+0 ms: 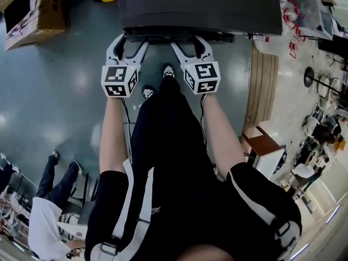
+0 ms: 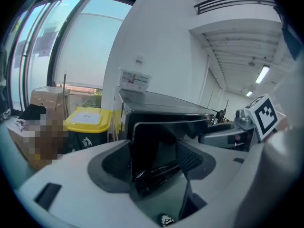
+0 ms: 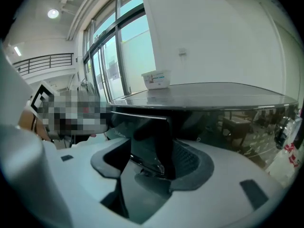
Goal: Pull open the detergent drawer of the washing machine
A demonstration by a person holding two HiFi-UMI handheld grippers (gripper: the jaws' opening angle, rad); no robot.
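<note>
The dark grey, glossy-topped washing machine (image 1: 196,4) stands directly ahead of the person. Its detergent drawer, a dark, glossy rectangular front panel (image 2: 154,141), sits at the upper front edge, between the two grippers.

**Gripper state**
- Left gripper (image 1: 132,41): jaws apart. The drawer panel's left end lies in the gap, and no clamping is evident.
- Right gripper (image 1: 187,41): jaws apart. The panel's right end lies in the gap, also unclamped.

**Handling characteristics (estimated)**
- The panel appears to be rigid moulded plastic. It should be stiff and light, but slippery where glossy.
- The drawer probably runs on straight guides, so expect brief initial resistance followed by a free slide.

**Where to take hold**
- Grip at a panel end or behind its lower lip, where the ribbed pads can bear on an edge rather than the polished face.
- Pull straight outward and level. An angled pull may jam the drawer or let the pads slip.
</note>
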